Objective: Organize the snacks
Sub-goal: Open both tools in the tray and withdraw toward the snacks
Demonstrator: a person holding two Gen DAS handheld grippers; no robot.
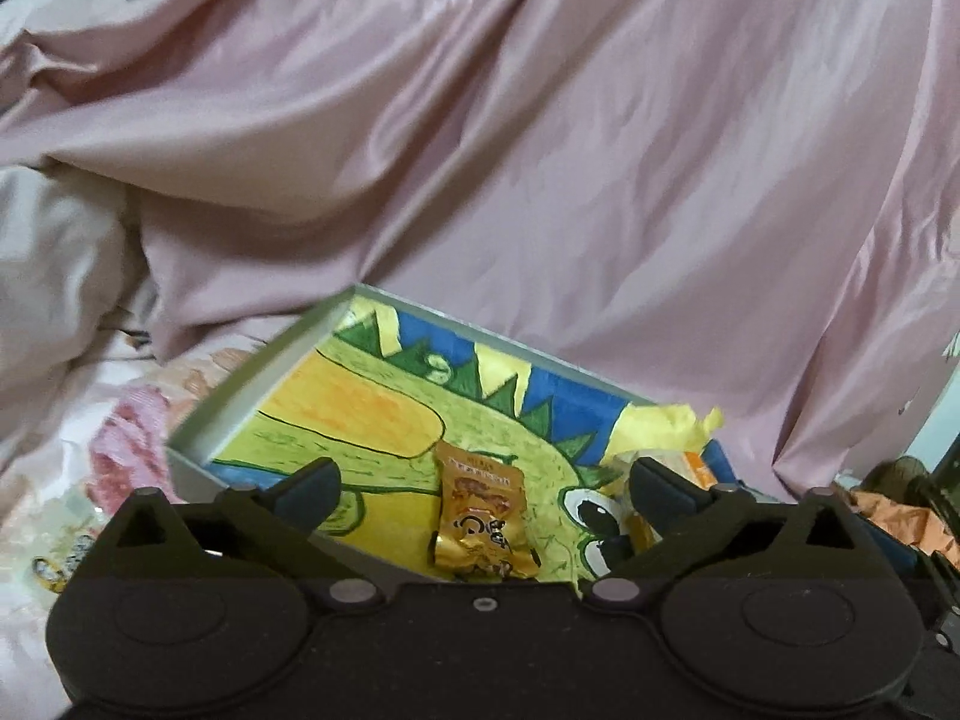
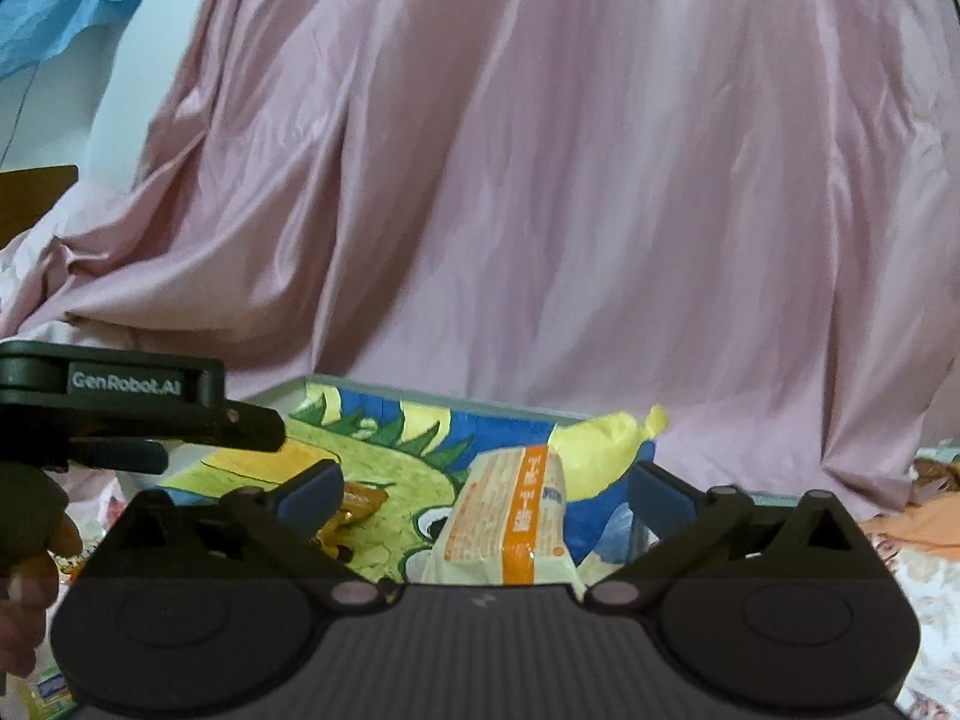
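Left wrist: left gripper [image 1: 483, 489] spread wide, nothing pinched. Gold packet [image 1: 480, 525] lies loose in the box [image 1: 240, 396], right between and just ahead of the fingers, no pad touching it. Packet is crinkly foil, pillow-shaped, crimped ends. Box is shallow, grey rigid rim, floor printed with a green-yellow cartoon dinosaur. Yellow paper [image 1: 666, 426] crumpled at the far right corner. Pink satin sheet [image 1: 540, 150] hangs behind, glossy, folded.

Right wrist: right gripper [image 2: 486, 489] also spread, empty. Orange pack [image 2: 510, 516] sits in the box between its fingers, untouched; soft plastic wrap, long block shape, orange stripe. Left gripper off to its left, hovering over the box edge.

Step looks like release: both snacks are down in the box. Next move likely calls for backing out clear and finding another loose snack outside the box.
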